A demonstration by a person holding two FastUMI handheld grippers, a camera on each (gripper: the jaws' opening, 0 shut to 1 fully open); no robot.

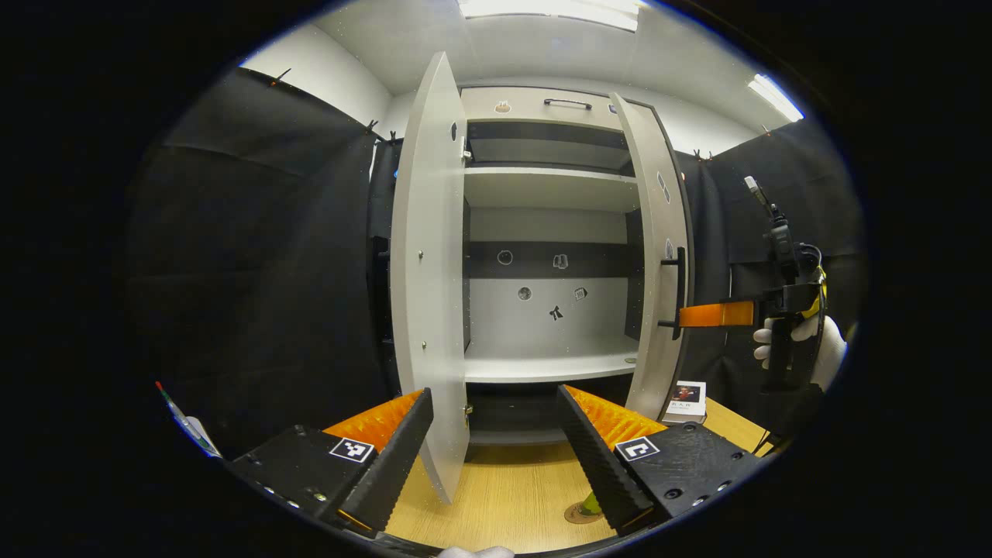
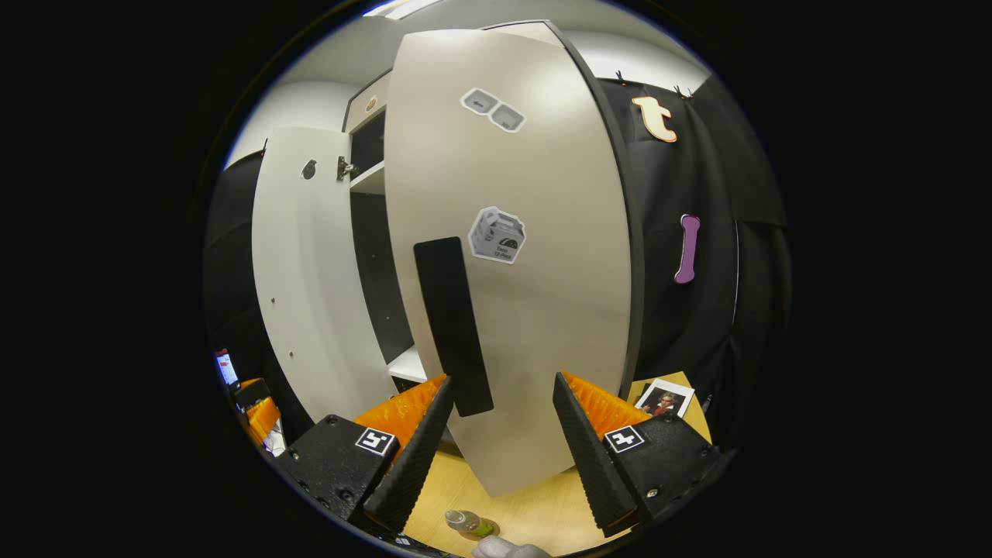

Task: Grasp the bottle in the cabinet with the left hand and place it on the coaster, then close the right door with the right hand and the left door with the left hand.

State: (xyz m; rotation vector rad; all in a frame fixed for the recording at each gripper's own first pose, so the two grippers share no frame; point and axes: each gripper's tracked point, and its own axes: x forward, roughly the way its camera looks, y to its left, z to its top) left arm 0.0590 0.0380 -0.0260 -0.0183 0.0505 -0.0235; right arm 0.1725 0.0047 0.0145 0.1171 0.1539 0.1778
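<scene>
Left claw (image 1: 492, 442) spread wide, empty, aimed at the open cabinet (image 1: 546, 232); lower edge of the left door (image 1: 430, 271) between its fingers. Right claw (image 2: 496, 434) spread too, gripping nothing, right door (image 2: 535, 256) close ahead, black handle (image 2: 453, 325) at 12 o'clock just above the fingertips. Bottle (image 2: 467, 522) standing on the coaster (image 1: 577, 513) on the worktop (image 1: 504, 496), at 6 o'clock below the claw. Right claw also seen at 3 o'clock (image 1: 717, 314), in a gloved hand (image 1: 814, 345), beside the door handle.

Bottle (image 1: 590, 505) mostly behind finger.
</scene>
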